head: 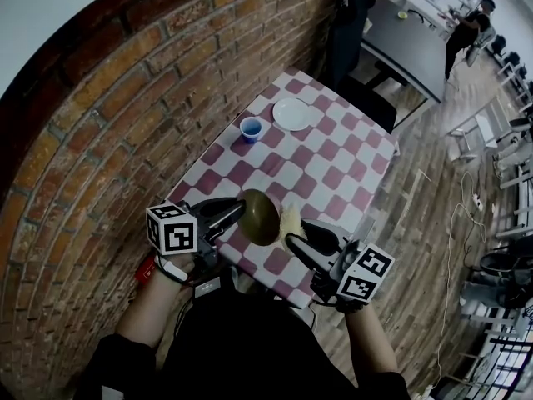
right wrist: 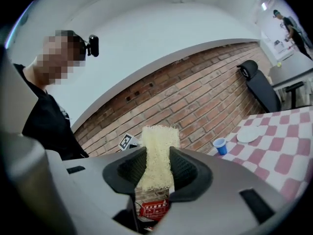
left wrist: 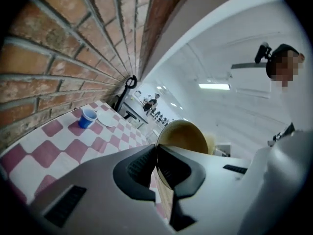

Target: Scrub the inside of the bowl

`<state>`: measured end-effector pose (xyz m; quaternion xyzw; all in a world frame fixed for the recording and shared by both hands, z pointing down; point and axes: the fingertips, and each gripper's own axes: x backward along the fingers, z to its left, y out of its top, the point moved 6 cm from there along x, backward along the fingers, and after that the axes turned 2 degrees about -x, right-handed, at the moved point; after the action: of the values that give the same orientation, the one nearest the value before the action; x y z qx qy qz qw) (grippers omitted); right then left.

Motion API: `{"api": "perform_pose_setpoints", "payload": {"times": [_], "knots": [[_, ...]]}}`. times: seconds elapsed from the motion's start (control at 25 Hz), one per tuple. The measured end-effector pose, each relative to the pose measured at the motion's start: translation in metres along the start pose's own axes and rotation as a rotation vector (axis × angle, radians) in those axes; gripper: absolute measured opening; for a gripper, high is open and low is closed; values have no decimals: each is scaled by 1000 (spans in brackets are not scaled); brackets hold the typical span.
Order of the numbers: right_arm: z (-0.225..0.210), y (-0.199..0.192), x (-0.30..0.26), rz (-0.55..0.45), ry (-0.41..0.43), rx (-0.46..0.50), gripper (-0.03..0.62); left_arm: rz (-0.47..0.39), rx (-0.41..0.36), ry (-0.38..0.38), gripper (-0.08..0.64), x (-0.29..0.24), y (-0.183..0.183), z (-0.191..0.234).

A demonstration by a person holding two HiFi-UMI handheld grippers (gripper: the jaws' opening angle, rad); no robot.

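bowl, olive-gold, pinched by its rim between the jaws of the left gripper. jaws closed down tight on the thin edge, one pad on each face of the wall. held up on edge, clear of the surface, rising just ahead of those jaws. rounded golden inside showing in the left gripper view.

pale yellow mesh scrub pad clamped between the jaws of the right gripper. jaws narrow, pressing on the pad's two sides. pad standing up past the jaw tips, frayed along its top edge. red printed tag hanging below it, deep in the throat of the jaws.

in the head view, pad just beside the bowl's right edge, between the two pairs of jaws. touching or just apart: cannot tell.

under both pairs of jaws, a red-and-white checkered surface. further ahead of the jaws, well apart from the bowl, a blue cup standing upright. just beside the cup, to its right, a white plate. left of the left jaws and running on ahead, a brick wall. beyond the far end of the surface, a black chair and a dark grey table.
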<state>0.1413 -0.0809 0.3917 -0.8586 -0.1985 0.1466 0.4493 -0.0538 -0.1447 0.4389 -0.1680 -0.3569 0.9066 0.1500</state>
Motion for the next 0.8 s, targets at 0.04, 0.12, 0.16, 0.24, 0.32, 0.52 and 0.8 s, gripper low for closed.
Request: {"api": "perform_pose_setpoints", "payload": {"times": [0.04,0.12,0.16,0.24,0.32,0.52,0.8], "knots": [[-2,-4,0,-17,-19,-23,155,-34,39,10,28,1,1,1],[-4,-13,-2,-45,-50,-69,155,-101,122,26,28,2,2,2],[-5,-18,-2,-55,-62,-90,155,-134,167,35,28,3,2,3],[-7,-29,-5,-50,-86,-115,155,-201,265,43,28,4,0,5],[-9,-44,-8,-9,-108,-120,155,-261,374,18,28,3,-2,2],[-10,-74,-23,109,-124,-85,155,-219,377,52,28,-1,-16,1],[-43,-116,-20,171,-221,-221,155,-177,463,226,28,2,-51,34]]}}
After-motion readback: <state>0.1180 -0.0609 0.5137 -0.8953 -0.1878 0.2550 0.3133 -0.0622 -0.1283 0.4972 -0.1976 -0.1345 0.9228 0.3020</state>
